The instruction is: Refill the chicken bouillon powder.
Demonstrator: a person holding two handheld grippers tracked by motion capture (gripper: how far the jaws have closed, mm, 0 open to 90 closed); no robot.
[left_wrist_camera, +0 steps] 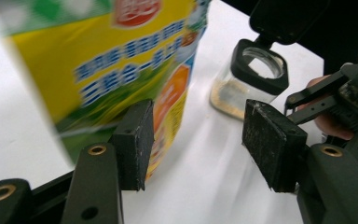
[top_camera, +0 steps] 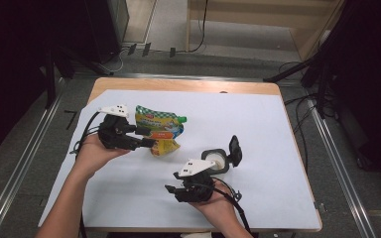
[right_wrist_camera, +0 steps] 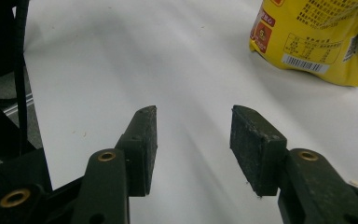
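The left gripper lies beside the pouch, jaws released; the right gripper is empty-jawed, and the jar stands open for pouring.

Yellow pouch with green-white checks, black-lidded clear jar, white sheet

A yellow and green pouch with a green screw cap lies flat on the white sheet, left of the middle of the table, its cap pointing to the right and its yellow bottom edge toward the near side. It carries blue print and a red logo. To its right and nearer stands a small clear jar, upright, with a black rim and its black hinged lid flipped open; some pale content sits at its bottom.
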